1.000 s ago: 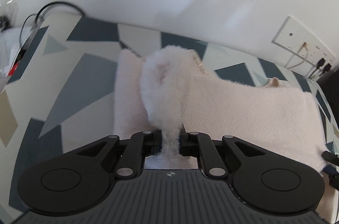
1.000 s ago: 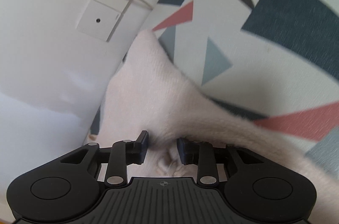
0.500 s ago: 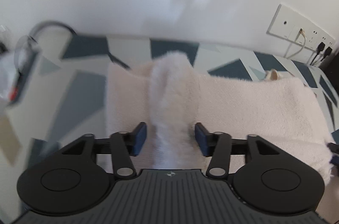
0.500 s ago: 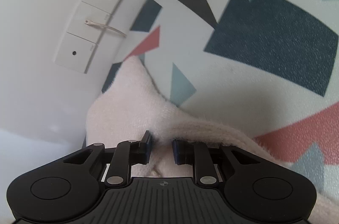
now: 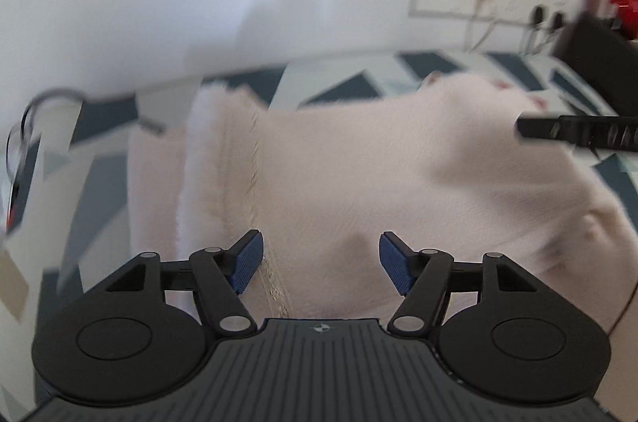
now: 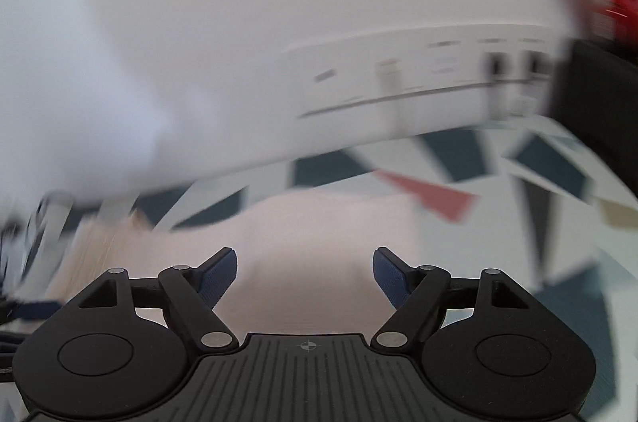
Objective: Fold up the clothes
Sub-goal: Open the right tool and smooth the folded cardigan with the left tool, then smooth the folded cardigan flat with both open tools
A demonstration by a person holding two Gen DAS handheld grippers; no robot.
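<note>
Pale pink fleece garment [image 5: 359,174]: lying partly folded on the patterned tabletop [image 6: 558,162], close to the wall. Judged soft, light, limp, somewhat bulky; likely to sag and spring back at thick folds. Fluffy trimmed edge [image 5: 207,158] at left, stitched seam beside it. Best taken at hems or corners, pinching both layers.

Left gripper [image 5: 321,256]: jaws just opened, spread above the cloth, nothing pinched.

Right gripper [image 6: 305,272]: jaws just opened, empty, garment beyond; view blurred.

Socket strip [image 6: 418,79] on wall behind.
</note>
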